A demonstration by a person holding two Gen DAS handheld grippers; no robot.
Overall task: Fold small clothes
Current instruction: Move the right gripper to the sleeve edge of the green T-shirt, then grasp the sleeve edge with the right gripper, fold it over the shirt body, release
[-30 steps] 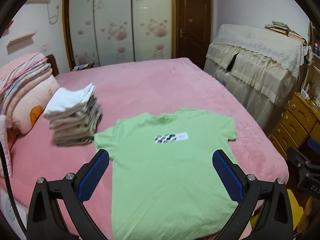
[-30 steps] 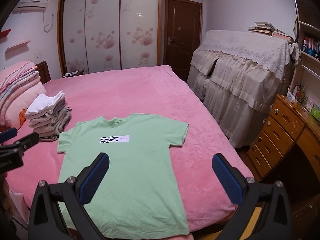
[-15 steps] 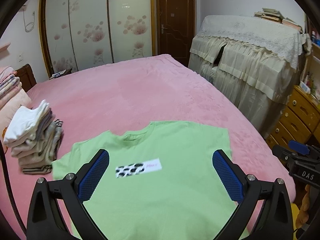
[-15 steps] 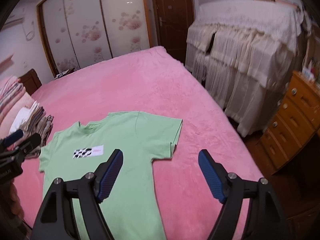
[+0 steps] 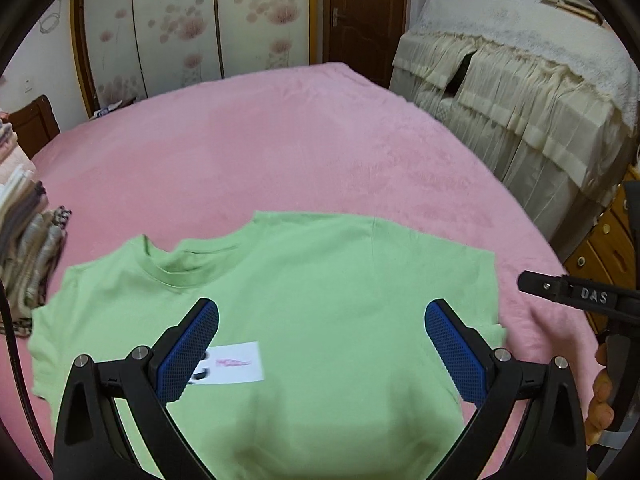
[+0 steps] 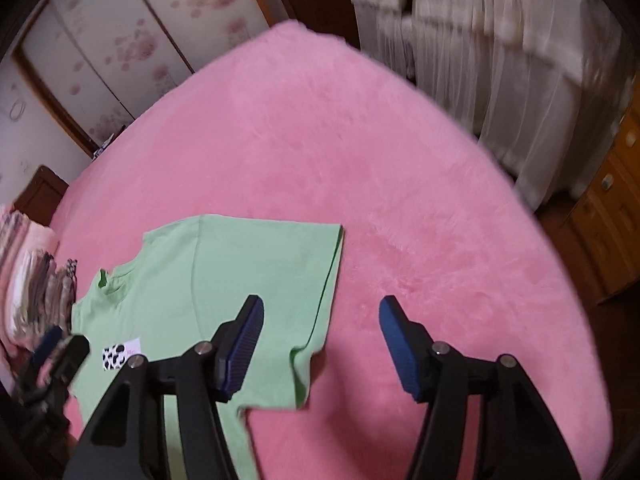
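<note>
While the green T-shirt [image 5: 320, 320] lies flat, front up, on the pink bedspread [image 5: 260, 140], the left gripper [image 5: 322, 348] hangs above its chest area with both blue pads spread wide and nothing between them. Just behind the left pad sits the white printed label [image 5: 236, 366]. Ahead of this gripper lies the neckline; to its far left stands the stack of folded clothes [image 5: 28, 252]. The right gripper [image 6: 320, 344] hovers over the shirt's right sleeve [image 6: 308, 364], its jaws closing, with sleeve edge and bare bedspread visible below the gap and no fabric pinched. Beyond the bed stand the floral wardrobe doors [image 5: 180, 28].
</note>
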